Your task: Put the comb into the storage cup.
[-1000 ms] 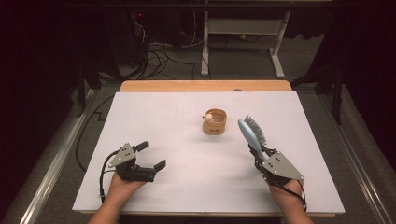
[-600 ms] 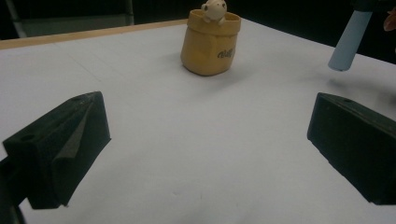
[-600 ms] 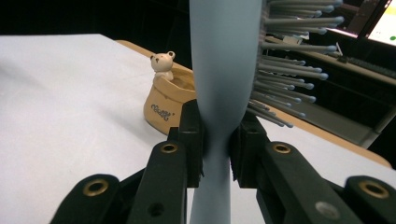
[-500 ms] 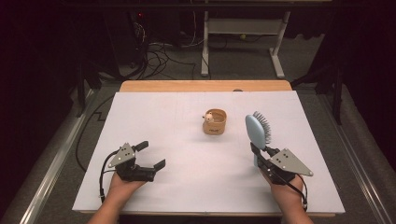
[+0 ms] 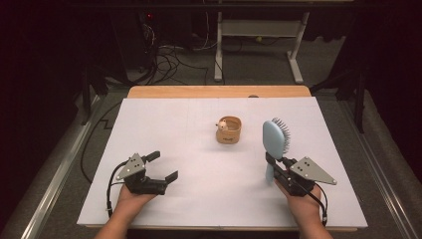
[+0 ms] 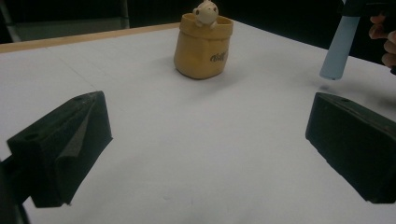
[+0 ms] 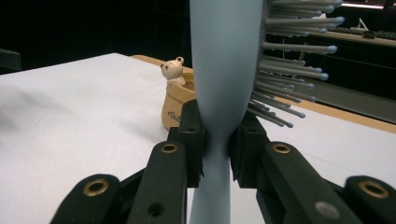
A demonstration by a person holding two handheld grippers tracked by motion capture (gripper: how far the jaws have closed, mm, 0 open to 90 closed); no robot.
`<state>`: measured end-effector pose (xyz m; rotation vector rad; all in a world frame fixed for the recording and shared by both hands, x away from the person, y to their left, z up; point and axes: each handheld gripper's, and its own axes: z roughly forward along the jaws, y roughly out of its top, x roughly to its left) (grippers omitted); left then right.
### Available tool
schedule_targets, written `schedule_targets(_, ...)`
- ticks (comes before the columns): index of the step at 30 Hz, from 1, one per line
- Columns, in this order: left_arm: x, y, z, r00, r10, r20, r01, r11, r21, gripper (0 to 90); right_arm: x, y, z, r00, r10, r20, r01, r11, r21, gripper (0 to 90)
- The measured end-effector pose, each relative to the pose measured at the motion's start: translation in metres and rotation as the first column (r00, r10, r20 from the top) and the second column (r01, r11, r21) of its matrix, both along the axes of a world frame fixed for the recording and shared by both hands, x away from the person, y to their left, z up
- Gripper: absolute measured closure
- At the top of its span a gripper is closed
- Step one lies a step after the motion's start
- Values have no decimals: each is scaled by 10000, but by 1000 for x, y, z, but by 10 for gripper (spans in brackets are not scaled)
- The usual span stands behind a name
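A light blue hairbrush (image 5: 272, 141) stands upright above the white table cover, bristles facing right. My right gripper (image 5: 271, 162) is shut on the neck of its handle, near the table's front right. In the right gripper view the brush (image 7: 224, 60) rises between the pads of the gripper (image 7: 217, 144). A small tan pot (image 5: 229, 130) with a bear figure in it sits mid-table, left of the brush and apart from it. My left gripper (image 5: 163, 166) rests at the front left, open and holding nothing. The left gripper view shows the pot (image 6: 203, 44) and the brush handle (image 6: 337, 51) beyond the gripper (image 6: 205, 144).
A white sheet (image 5: 199, 124) covers the table, with a wooden strip (image 5: 219, 91) along its far edge. Beyond it are floor cables and the legs of a white stand (image 5: 218, 55). A metal rail runs along the floor on each side.
The hairbrush leaned toward the far left a second ago and now stands upright in the right gripper. The left gripper has not moved.
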<state>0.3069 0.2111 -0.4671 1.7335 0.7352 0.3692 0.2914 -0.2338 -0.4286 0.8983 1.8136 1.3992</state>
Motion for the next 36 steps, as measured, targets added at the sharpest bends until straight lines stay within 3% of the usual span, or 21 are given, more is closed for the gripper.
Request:
schedule_targets(7, -3, -4, 2, 9984, -6, 573, -6, 9998, 204, 2, 0, 3, -1, 10000, 78, 0, -78, 10000, -14, 784)
schedule_targets(17, -3, -7, 5, 9983, -12, 578, -9, 9994, 360, 2, 0, 11, -1, 9997, 229, 98, -226, 9994, -246, 784)
schedule_targets(23, -4, -7, 7, 9979, 115, 632, -120, 9999, 70, 2, 1, 15, -1, 9995, 303, 64, -302, 9994, -161, 784)
schedule_targets(29, -3, -7, 7, 9989, 80, 462, -81, 10000, 22, 2, 3, 26, 1, 9986, 507, 153, -503, 9985, -229, 784)
schedule_targets(36, -5, -8, 8, 9985, 9, 553, -9, 10000, 3, 2, 6, 42, 2, 9963, 830, 238, -821, 9959, -393, 784)
